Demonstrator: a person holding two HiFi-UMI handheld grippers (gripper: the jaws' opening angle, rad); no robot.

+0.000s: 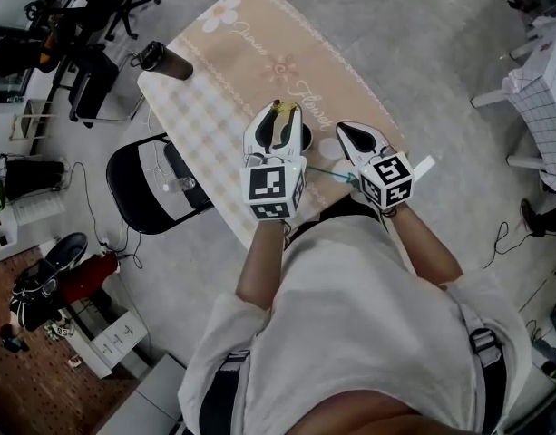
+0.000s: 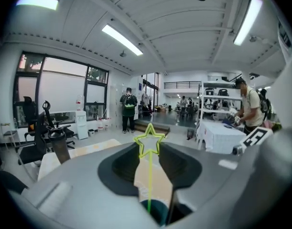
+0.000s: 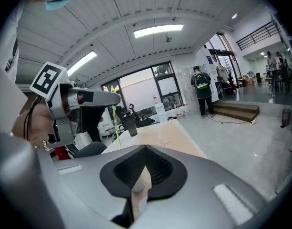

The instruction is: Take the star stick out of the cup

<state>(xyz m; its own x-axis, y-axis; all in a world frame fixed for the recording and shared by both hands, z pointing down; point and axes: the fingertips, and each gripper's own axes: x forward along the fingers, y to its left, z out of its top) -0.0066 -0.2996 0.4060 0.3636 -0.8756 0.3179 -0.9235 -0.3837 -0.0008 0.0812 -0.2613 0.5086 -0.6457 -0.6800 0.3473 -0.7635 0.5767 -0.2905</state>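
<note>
Judging by its build, the star stick [image 2: 148, 180] should weigh almost nothing: a hair-thin yellow-green stem topped by a hollow star outline of the same colour, probably springy plastic or wire that would bend, and could kink if squeezed hard or dragged sideways. The smooth stem would likely slip between pads, so the wider star head, or the stem just under it, seems the safer place to take hold, followed by a straight upward lift. It stands upright between the jaws of the left gripper [image 2: 149, 152], its lower end dropping into a dark teal rim that I take for the cup [image 2: 154, 213], low in the left gripper view and hidden in the head view. Those jaws are drawn in partway, and the star's side points appear to meet the pads, so they seem to pinch the head. The right gripper [image 3: 145, 151] hangs just beside, over the peach tablecloth [image 1: 259, 43], jaws pressed together on nothing.
</note>
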